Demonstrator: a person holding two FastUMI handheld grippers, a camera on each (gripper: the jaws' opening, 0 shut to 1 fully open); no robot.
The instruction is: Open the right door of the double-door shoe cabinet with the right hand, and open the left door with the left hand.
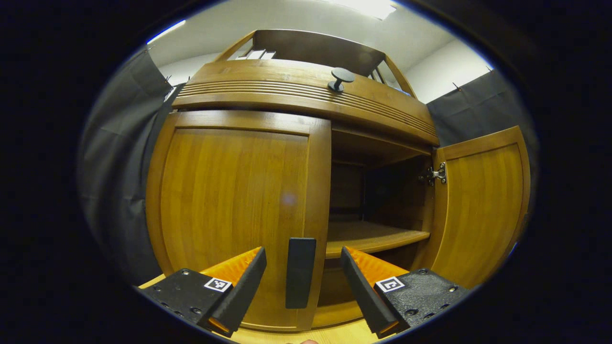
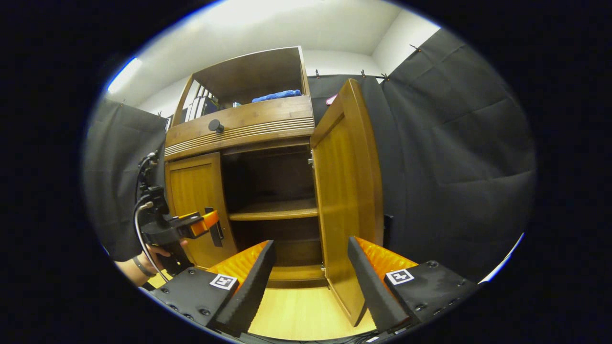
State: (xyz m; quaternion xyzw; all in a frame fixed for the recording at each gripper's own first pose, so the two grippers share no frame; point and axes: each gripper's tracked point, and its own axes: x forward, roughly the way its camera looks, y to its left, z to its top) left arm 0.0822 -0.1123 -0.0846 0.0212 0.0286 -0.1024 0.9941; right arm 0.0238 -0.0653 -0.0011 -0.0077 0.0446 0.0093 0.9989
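Black-cloth booth, warm brown wooden double-door shoe cabinet (image 1: pixel 306 91) front and centre, right door (image 2: pixel 346 191) already swung wide.

Left door (image 1: pixel 229 210) is shut, its flat black upright handle (image 1: pixel 300 272) at 6 o'clock, sitting between the spread, empty fingers of the left gripper (image 1: pixel 302 286). Right gripper (image 2: pixel 311 279) hangs open too, gripping nothing, door edge between its fingers. Solid panel on hinges, so I'd guess stiff and fairly light: pinch that handle and pull along the arc.
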